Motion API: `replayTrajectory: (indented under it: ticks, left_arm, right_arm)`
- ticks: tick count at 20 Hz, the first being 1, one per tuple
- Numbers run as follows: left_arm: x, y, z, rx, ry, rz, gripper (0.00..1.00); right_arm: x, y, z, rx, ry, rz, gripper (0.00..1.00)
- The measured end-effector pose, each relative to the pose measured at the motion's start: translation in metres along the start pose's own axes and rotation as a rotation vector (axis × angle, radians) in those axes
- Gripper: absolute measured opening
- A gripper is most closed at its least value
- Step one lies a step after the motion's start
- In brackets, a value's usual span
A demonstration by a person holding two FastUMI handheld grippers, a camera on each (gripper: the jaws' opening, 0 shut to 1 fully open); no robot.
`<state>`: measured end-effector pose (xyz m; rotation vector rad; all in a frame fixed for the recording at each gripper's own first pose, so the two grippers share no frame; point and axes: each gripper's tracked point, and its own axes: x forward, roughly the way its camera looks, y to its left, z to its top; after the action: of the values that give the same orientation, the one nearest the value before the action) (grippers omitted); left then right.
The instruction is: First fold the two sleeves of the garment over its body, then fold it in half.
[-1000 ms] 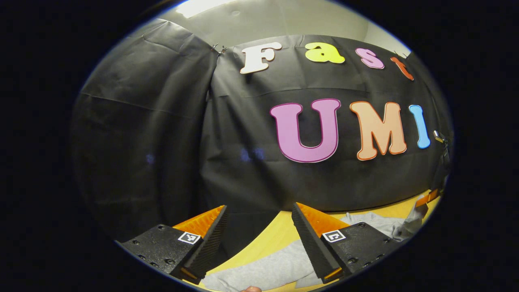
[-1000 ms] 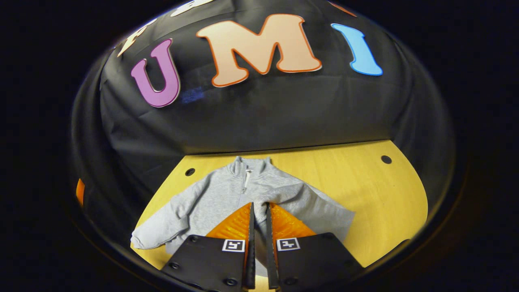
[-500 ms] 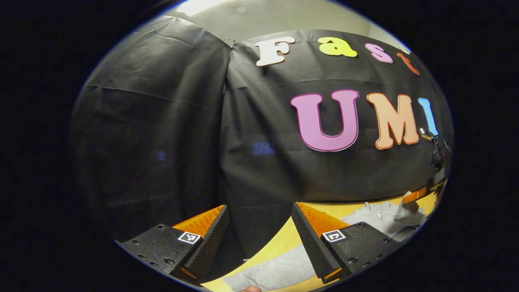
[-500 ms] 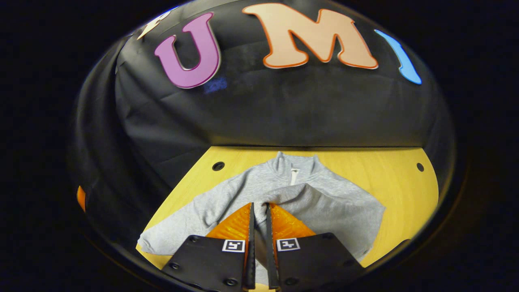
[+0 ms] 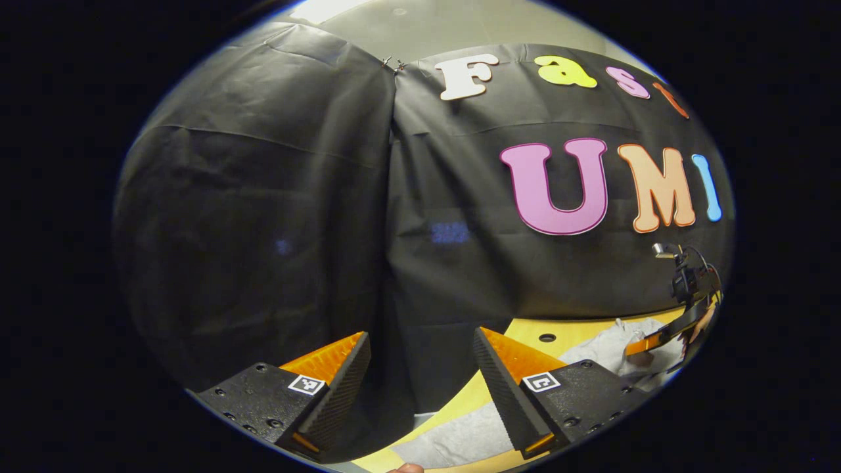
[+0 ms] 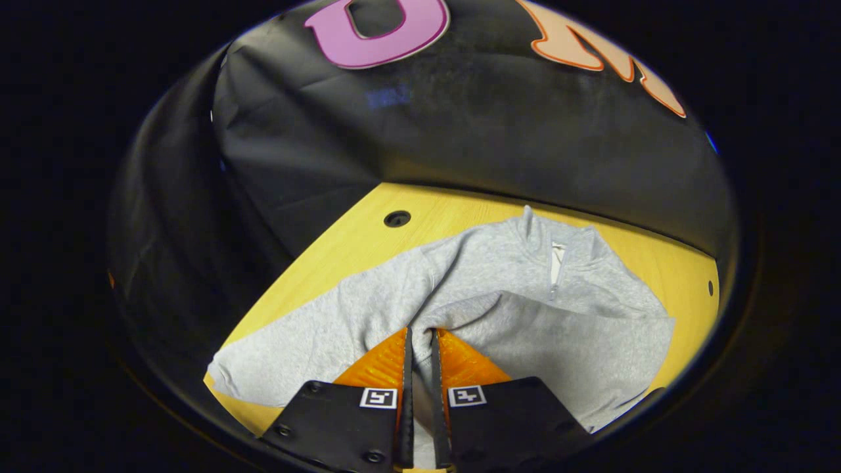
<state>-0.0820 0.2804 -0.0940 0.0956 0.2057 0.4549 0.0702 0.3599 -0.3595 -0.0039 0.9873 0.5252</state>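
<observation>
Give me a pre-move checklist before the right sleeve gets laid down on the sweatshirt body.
1. Right hand-held gripper shut on the right sleeve of the grey zip-neck sweatshirt: ok.
2. Right sleeve carried across the body: ok, it drapes over the chest.
3. Left sleeve folded: not ok, it lies spread out on the yellow wooden table.
4. Left hand-held gripper open and empty: ok, held above the table edge.
5. Sleeve lying flat without wrinkles: cannot tell, it is lifted at the grip.
</observation>
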Motion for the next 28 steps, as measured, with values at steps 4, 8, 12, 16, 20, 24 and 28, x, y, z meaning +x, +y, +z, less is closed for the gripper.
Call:
replayTrajectory:
  ticks: [4, 8, 12, 16, 20, 24, 28]
  left_arm:
    - [-0.003, 0.008, -0.01, 0.007, 0.015, 0.016, 0.93]
    - [-0.004, 0.01, -0.03, 0.007, 0.052, 0.016, 0.96]
    - [-0.007, 0.008, -0.058, 0.026, 0.106, 0.008, 0.93]
    - [-0.007, 0.003, -0.092, 0.018, 0.179, -0.007, 0.97]
    - [-0.007, 0.0, -0.141, 0.034, 0.28, -0.023, 0.97]
    - [-0.014, -0.008, -0.189, 0.031, 0.401, -0.057, 0.98]
    - [-0.015, -0.019, -0.233, 0.001, 0.533, -0.089, 0.94]
  right_arm:
    - [0.014, 0.01, -0.011, -0.006, 0.042, 0.015, 0.14]
    - [0.015, 0.024, -0.013, 0.019, 0.056, 0.07, 0.25]
    - [-0.005, 0.036, 0.008, -0.004, -0.038, 0.109, 1.0]
    - [-0.026, 0.035, 0.026, 0.005, -0.116, 0.11, 0.94]
    - [-0.047, 0.021, 0.035, 0.024, -0.163, 0.095, 0.98]
    - [-0.068, 0.007, 0.035, 0.046, -0.183, 0.096, 0.94]
    - [-0.083, -0.015, 0.027, 0.063, -0.185, 0.067, 0.94]
